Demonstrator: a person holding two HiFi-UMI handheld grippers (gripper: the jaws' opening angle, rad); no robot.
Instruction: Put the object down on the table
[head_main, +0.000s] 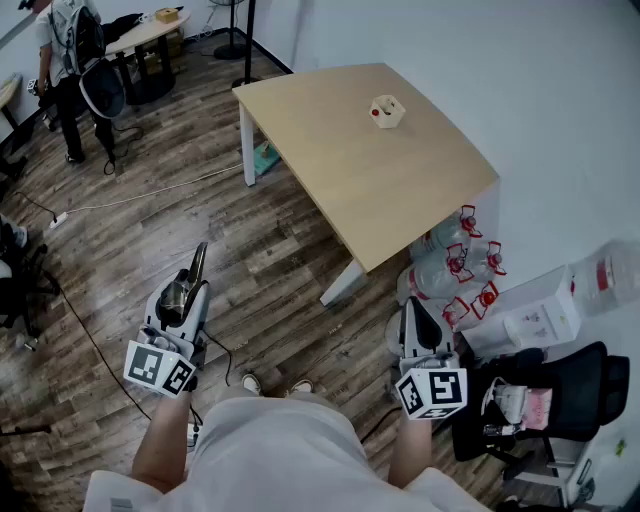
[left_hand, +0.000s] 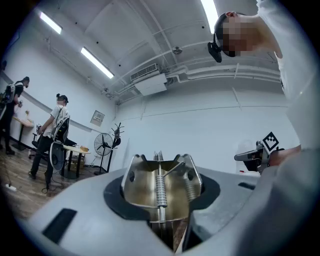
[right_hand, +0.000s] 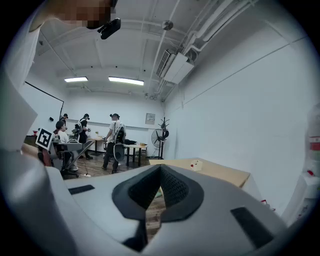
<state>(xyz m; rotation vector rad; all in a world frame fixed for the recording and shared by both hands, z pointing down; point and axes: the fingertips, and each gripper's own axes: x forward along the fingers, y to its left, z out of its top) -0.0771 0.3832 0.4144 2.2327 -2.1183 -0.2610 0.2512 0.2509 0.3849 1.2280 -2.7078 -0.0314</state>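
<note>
A person stands on the wood-plank floor (head_main: 270, 260) short of a pale wooden table (head_main: 400, 190), a gripper in each hand. The left gripper (head_main: 185, 305) is clamped on a shiny metal spring-loaded tool (head_main: 198, 265). The tool's coil spring and steel body sit squarely between the jaws in the left gripper view, and its handle points toward the table. The tool hangs over the floor, well apart from the table and not yet set down. The right gripper (head_main: 418, 315) has its jaws closed tip to tip with nothing between them, and it is nearer the table's closest corner.

A cluster of clear water bottles with red handles (head_main: 455, 265) stands against the white wall (head_main: 500, 90) below that corner of the table. A white box (head_main: 540, 318) and a black office chair (head_main: 560, 390) sit just beside the bottles, on the person's side.

The tabletop is bare except for a small cream hexagonal block with a red spot (head_main: 387, 110), which lies near the table's far edge. A thin cable (head_main: 150, 198) trails across the floor beside the table, on the side away from the wall.

Beyond the table, a person wearing a backpack (head_main: 75, 60) stands by a second table (head_main: 150, 30), and a pedestal fan (right_hand: 161, 137) stands against the back wall. Strip lights (right_hand: 125, 80) and an air-conditioning unit (right_hand: 175, 67) hang from the ceiling.
</note>
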